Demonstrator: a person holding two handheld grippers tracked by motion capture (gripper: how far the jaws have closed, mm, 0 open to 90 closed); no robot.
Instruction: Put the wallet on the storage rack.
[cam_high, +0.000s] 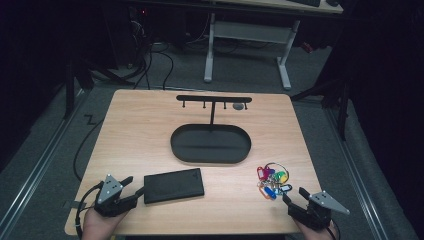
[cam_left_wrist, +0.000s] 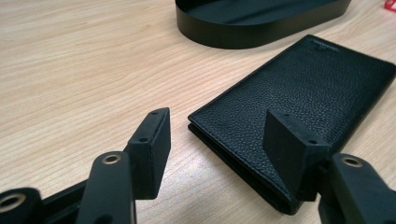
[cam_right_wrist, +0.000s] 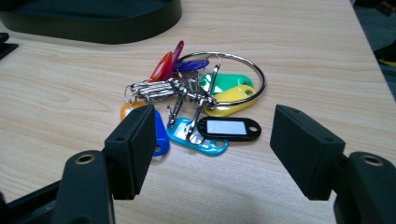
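High view: left gripper (cam_high: 131, 186) sitting at counter (cam_high: 140, 125) near edge, fingers spread, black wallet (cam_high: 174, 185) lying flat just beyond tips, long axis running sideways; right gripper (cam_high: 295, 196) facing key bunch (cam_high: 272, 180).

Left gripper view: wallet (cam_left_wrist: 299, 112) showing pebbled leather, near corner lying under right finger (cam_left_wrist: 289, 149), not pinched.

Right gripper view: fingers (cam_right_wrist: 133, 149) standing wide, coloured tags on steel ring (cam_right_wrist: 205, 100) lying straight ahead, untouched.

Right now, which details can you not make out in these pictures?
- Wallet: its inside, closed; left gripper view.
- Key bunch: orange tag, partly behind the right gripper's jaw; right gripper view.
- Small grey object by the hook rack: too small; high view.
- Tray: cut off by the top edge.
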